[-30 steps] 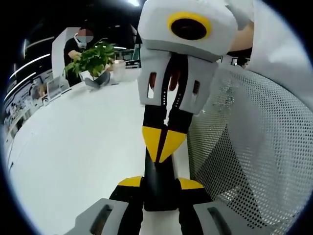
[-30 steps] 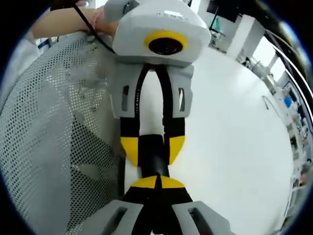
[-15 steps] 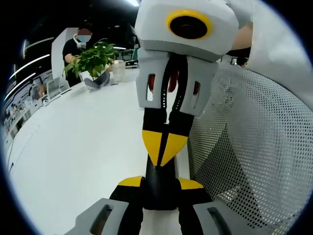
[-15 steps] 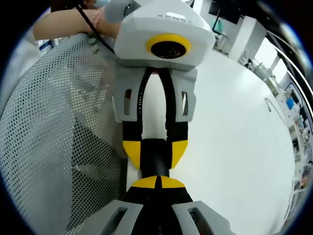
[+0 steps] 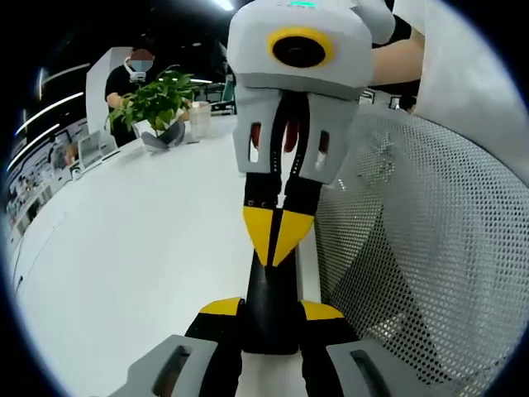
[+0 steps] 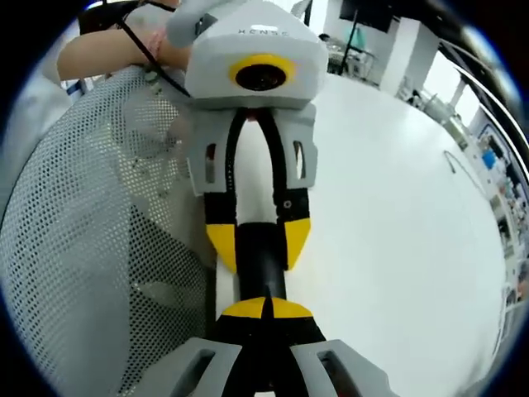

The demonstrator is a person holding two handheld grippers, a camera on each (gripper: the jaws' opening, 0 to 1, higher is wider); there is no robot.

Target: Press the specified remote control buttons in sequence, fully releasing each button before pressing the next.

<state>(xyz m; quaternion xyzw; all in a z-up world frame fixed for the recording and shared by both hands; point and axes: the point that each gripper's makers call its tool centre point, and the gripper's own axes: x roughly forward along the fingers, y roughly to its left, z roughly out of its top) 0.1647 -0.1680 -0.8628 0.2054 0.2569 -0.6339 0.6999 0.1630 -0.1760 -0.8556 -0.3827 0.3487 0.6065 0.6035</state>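
Observation:
A slim black remote control (image 5: 269, 288) lies lengthwise between the yellow-tipped jaws of my left gripper (image 5: 270, 309), which is shut on it. In the left gripper view my right gripper (image 5: 273, 238) comes down from the top, shut, its yellow tips meeting in a point at the remote's far end. In the right gripper view my right gripper (image 6: 266, 308) is shut at the bottom, tips against the remote (image 6: 260, 266). The left gripper (image 6: 259, 243) faces it and clamps the remote's sides. The remote's buttons cannot be made out.
Everything hangs over a white table (image 5: 124, 248) (image 6: 397, 248). A grey mesh chair back (image 5: 413, 248) (image 6: 83, 248) stands close beside the grippers. A potted plant (image 5: 161, 103) and a person (image 5: 132, 70) are at the table's far end. Bare forearms hold both grippers.
The two grippers have drawn slightly apart, so a longer stretch of the black remote shows between them. Both stay shut as before.

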